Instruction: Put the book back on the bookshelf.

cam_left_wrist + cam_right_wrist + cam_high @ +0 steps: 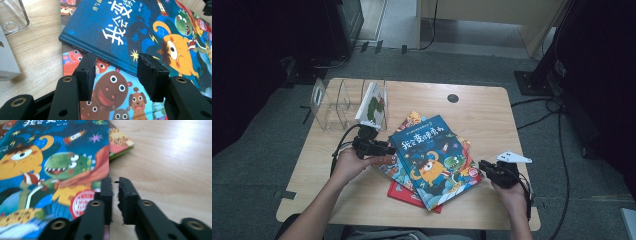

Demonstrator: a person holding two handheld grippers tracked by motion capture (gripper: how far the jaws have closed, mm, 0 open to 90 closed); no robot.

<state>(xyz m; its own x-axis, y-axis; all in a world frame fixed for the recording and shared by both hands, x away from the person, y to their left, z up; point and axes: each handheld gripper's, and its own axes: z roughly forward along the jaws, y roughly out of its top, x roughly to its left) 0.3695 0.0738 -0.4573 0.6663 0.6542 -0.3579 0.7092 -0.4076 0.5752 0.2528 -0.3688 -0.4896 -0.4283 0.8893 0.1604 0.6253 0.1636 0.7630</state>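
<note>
A stack of picture books lies in the middle of the wooden table. On top is a blue book with an orange monster and a green dinosaur. My left gripper is at the stack's left side. Its jaws stand open over a lower book with brown cartoon animals, just short of the blue book's spine. My right gripper sits at the blue book's right edge. It is shut, with only a thin slit and nothing between the pads.
A clear acrylic book rack stands at the table's back left with one book upright in its right slot. A red book pokes out under the stack. A round cable hole is at the back. Cables lie on the floor at right.
</note>
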